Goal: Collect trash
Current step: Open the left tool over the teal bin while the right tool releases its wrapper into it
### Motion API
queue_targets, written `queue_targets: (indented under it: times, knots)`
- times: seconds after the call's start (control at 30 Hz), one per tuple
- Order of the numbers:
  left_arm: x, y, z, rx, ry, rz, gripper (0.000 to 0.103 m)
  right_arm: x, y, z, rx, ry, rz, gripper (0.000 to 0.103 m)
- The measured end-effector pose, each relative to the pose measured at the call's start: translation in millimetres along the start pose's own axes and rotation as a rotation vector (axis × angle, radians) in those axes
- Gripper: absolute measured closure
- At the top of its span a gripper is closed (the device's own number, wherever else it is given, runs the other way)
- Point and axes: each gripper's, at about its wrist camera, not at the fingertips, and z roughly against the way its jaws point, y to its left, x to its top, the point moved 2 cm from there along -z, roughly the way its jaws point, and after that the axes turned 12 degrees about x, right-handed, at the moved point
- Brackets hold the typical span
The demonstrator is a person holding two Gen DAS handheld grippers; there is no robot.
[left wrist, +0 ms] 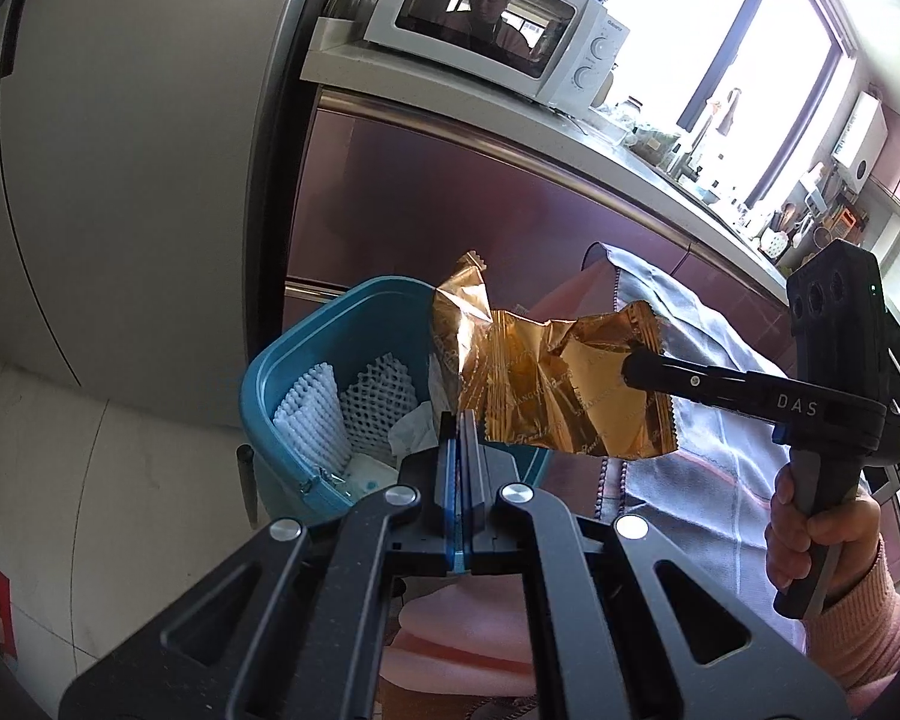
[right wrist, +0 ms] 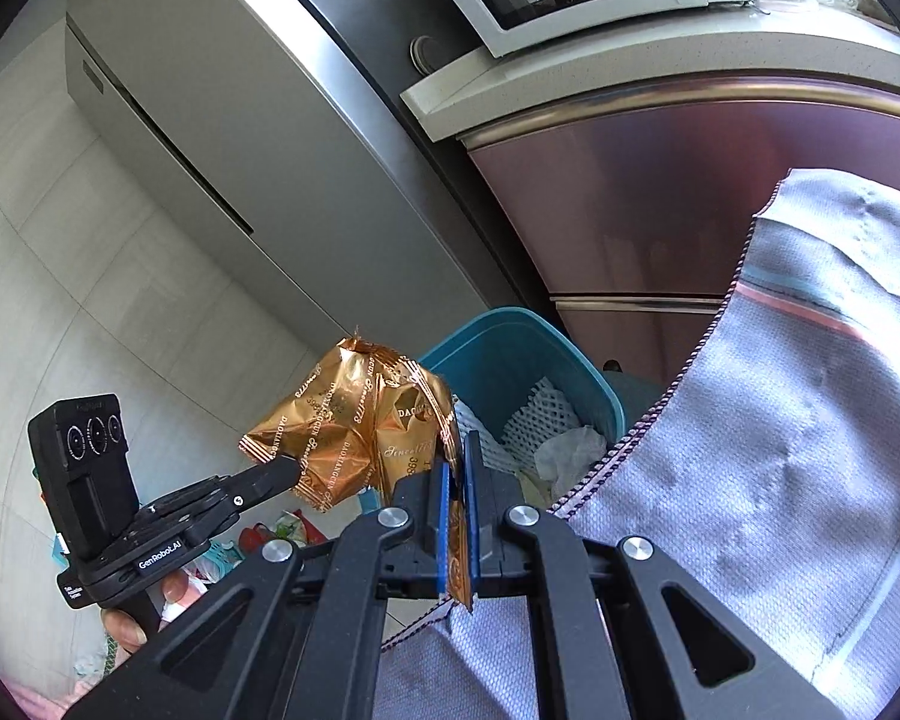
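Left wrist view: gold wrapper stretched above blue bin, pinched at both ends. Left gripper pressed together on its near lower corner; right gripper clamped on its right edge. White foam netting and crumpled paper inside bin. Microwave far, on bench.
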Motion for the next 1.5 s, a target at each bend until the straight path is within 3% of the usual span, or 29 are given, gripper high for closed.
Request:
queue_targets:
  times: [0.63,1.0,1.2,1.33,1.5]
  knots:
    - [-8,12,-59,0.072,0.088,0.013,0.101,11,-18,-67,-0.039,0.108,-0.032,0.097]
    - [-13,14,-79,0.097,0.121,0.023,0.100,7,-22,-69,-0.066,0.111,-0.035,0.091]
    - [-15,12,-81,0.096,0.116,0.014,0.093,2,-19,-60,-0.082,0.096,-0.019,0.089]
    - [-15,2,-64,0.073,0.060,-0.003,0.078,-6,-9,-36,-0.099,0.052,0.026,0.062]
    - [-17,-21,-22,0.028,-0.079,-0.059,0.059,-27,9,13,-0.140,-0.055,0.104,0.043]
